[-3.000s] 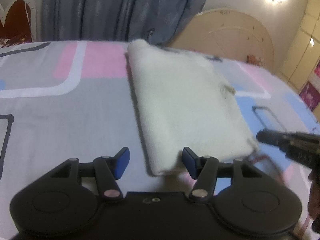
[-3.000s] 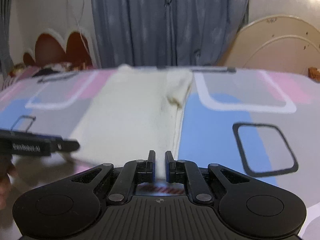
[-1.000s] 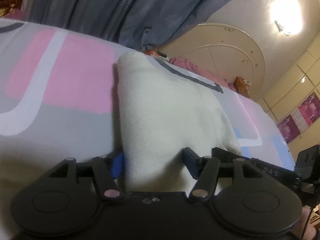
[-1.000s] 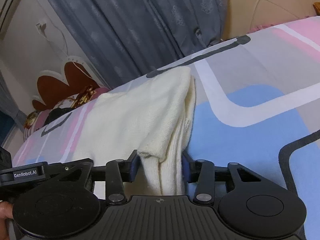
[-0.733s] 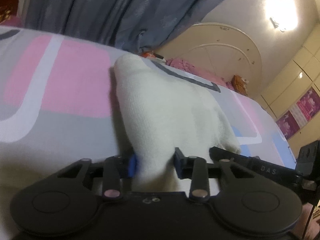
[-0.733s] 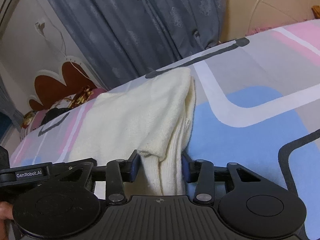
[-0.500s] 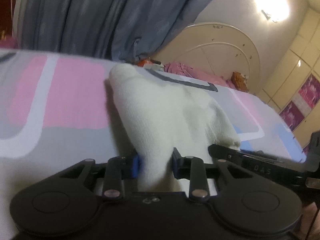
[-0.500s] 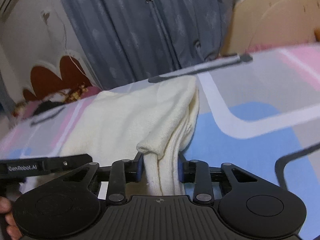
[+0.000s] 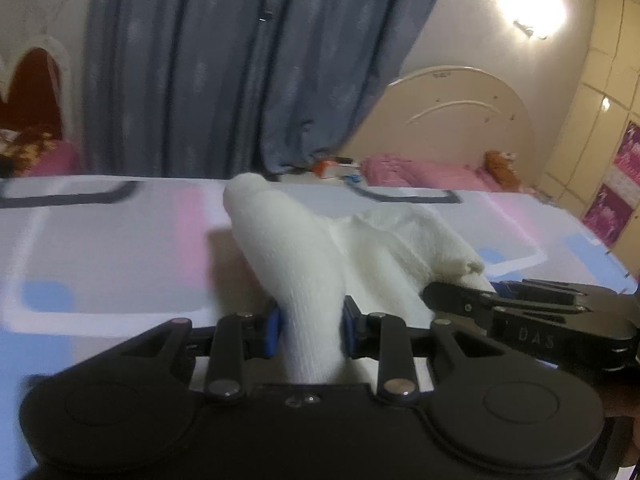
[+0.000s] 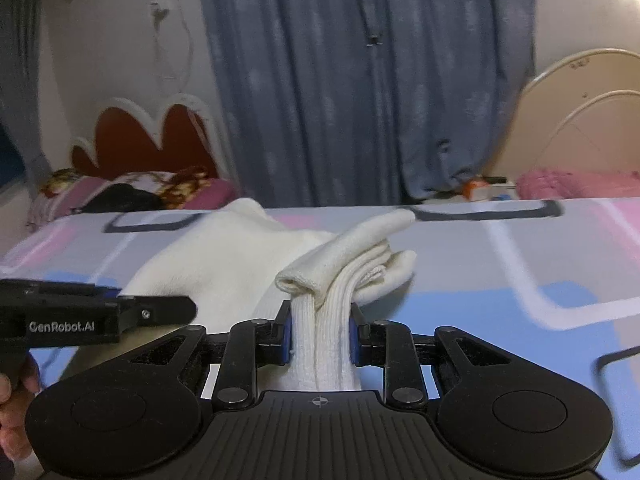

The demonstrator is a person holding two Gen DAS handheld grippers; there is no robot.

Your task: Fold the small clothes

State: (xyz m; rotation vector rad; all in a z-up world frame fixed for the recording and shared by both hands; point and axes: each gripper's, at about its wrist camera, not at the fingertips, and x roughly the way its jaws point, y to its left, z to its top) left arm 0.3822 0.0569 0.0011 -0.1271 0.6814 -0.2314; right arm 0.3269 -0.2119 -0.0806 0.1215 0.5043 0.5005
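A cream knitted garment (image 9: pixel 320 248) lies folded on the patterned bedsheet (image 9: pixel 100 248). My left gripper (image 9: pixel 311 326) is shut on its near left edge and holds that edge lifted off the sheet. My right gripper (image 10: pixel 319 332) is shut on the ribbed near right edge of the same garment (image 10: pixel 224 264), also lifted. The far part of the garment still rests on the bed. Each gripper shows at the side of the other's view: the right gripper (image 9: pixel 532 312) in the left wrist view, the left gripper (image 10: pixel 96 312) in the right wrist view.
Grey-blue curtains (image 9: pixel 224 64) hang behind the bed. A cream headboard (image 9: pixel 460 112) with pink bedding stands at the back right. A red scalloped headboard (image 10: pixel 140 140) with pillows is at the back left. Cupboards (image 9: pixel 608 128) line the right wall.
Both grippers have closed on the near edge of the garment and raised it. The near half has lifted off the sheet and bunched toward the far end.
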